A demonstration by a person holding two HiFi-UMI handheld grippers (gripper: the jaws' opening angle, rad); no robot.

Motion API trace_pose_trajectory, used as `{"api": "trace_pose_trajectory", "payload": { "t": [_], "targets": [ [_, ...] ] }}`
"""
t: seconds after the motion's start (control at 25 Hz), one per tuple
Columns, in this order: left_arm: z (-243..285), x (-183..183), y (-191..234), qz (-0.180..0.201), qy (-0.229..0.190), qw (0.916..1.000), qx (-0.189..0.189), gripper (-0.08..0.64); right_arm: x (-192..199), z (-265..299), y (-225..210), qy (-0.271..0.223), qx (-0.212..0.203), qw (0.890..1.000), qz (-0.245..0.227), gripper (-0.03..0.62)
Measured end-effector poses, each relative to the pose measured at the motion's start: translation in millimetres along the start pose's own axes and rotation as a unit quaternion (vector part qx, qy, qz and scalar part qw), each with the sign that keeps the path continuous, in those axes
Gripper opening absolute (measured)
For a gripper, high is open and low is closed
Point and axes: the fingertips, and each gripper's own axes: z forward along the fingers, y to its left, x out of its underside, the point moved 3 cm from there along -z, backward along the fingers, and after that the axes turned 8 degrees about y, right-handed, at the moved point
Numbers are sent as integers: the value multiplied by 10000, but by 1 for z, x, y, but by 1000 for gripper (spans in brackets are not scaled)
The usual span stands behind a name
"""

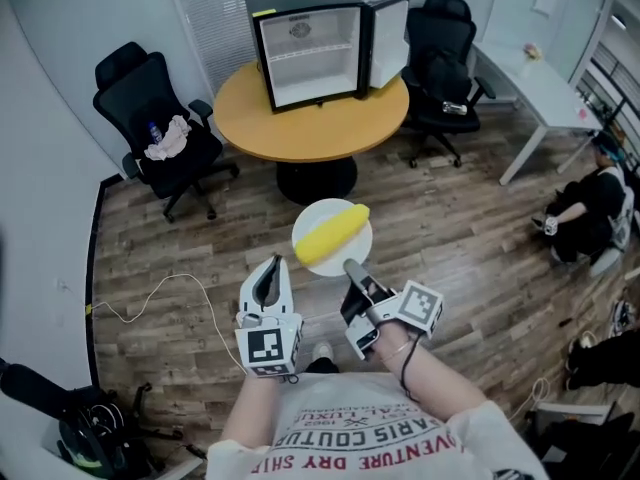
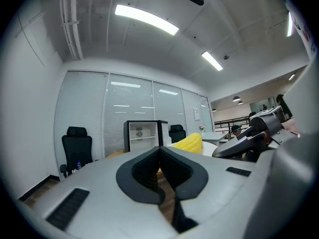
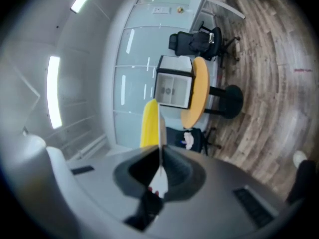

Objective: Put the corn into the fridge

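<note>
Because the corn (image 1: 333,233) lies loose on a white plate (image 1: 318,214), it is the plate and not the cob that is gripped. The right gripper (image 1: 352,268) has its jaws closed on the plate's near rim. Its own view shows the plate edge-on between them, with the yellow cob on one side. The left gripper (image 1: 270,274) hangs just beside it, jaws together with nothing between them. Plate and corn are held in the air over the wood floor (image 1: 470,238), well short of the round table (image 1: 300,133). On that table the fridge (image 1: 310,30) stands with its door (image 1: 390,33) swung open and its shelf (image 1: 310,56) seemingly bare.

The cob looks firm, fairly light and stiff enough not to sag. It is round, though, and nothing holds it on the plate, so I judge it will roll or slide off if the plate tips. Pinched at one thin edge, the plate acts as a long lever; it looks rigid and smooth and could twist in the grip. The safe course is probably to keep the plate flat and slide it whole onto the shelf. If the cob must be taken alone, the best hold seems to be across its width at mid-length, with gentle pressure, as kernels may crush.
</note>
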Motion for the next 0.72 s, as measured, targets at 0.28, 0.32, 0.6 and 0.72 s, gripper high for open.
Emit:
{"api": "trace_pose_trajectory", "payload": {
  "t": [0.28, 0.32, 0.6, 0.72],
  "targets": [
    [58, 1, 53, 91, 38, 9999, 75, 34, -33, 76, 4, -126, -142, 9998, -77, 41],
    [62, 5, 55, 74, 51, 9999, 78, 34, -35, 80, 2, -137, -172, 9997, -72, 41],
    [114, 11, 74, 25, 177, 9998, -1, 34, -69, 126, -13, 18, -83, 9999, 109, 41],
    [145, 10, 81, -24, 225, 9997, -118, 34, -94, 149, -18, 141, -106, 9997, 190, 40]
  ]
}}
